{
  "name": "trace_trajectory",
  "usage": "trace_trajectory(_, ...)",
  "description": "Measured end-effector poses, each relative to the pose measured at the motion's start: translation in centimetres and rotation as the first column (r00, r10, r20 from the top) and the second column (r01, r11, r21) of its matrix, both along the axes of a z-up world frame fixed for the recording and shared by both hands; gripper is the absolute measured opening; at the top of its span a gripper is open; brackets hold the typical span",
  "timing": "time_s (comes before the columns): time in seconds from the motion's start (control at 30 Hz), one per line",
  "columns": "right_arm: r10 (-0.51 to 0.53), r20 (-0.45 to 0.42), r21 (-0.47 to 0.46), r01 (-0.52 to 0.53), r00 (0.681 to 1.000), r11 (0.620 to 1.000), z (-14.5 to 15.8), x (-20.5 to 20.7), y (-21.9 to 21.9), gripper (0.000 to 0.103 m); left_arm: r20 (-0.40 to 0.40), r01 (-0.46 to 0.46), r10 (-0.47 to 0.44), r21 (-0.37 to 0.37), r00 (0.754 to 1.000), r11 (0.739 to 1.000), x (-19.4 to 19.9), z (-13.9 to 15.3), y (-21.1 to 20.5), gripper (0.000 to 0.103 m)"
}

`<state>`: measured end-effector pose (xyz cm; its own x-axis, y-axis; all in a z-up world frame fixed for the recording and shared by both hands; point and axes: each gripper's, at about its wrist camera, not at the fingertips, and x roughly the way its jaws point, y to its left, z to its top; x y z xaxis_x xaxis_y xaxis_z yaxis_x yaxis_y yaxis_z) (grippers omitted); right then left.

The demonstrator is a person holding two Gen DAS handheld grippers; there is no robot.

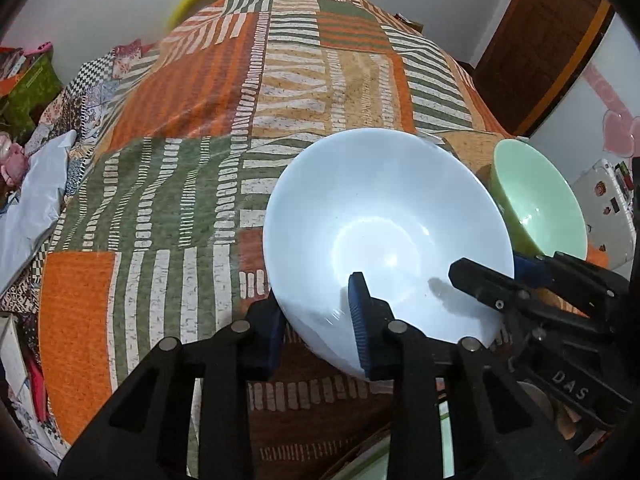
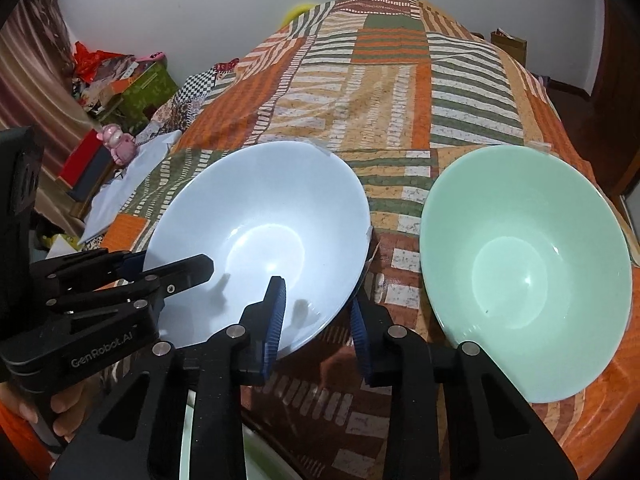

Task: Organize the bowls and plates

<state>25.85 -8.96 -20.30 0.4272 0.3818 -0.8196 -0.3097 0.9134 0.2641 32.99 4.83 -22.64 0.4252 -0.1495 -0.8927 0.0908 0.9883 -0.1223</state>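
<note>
I see a glossy pale blue bowl point(image 1: 384, 236), round and deep with smooth sloping walls, sitting on a bed covered by a woven patchwork bedspread point(image 1: 192, 184) of orange, green and cream blocks with dashed stripes. Just beside it, apart, sits a matching mint green bowl point(image 2: 524, 268).

My left gripper point(image 1: 320, 316) straddles the blue bowl's near rim: one ribbed blue pad point(image 1: 362, 320) lies inside against the wall, the other outside, clamped on the rim. My right gripper point(image 2: 320, 320) grips the same bowl's rim on the side nearer the green bowl, one ribbed pad point(image 2: 274, 324) inside, the other outside, closed on it. Both have matte black angular frames.
</note>
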Motion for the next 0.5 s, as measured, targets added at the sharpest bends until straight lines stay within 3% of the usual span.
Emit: trace_trajectory(0.5,0.01,0.071,0.022,-0.012,0.997,1.0,2.6,-2.4,-0.1,0.027,0.073,-0.015,0.014,0.004,0.997,1.0,-3.8,3.2,0.0,0.03)
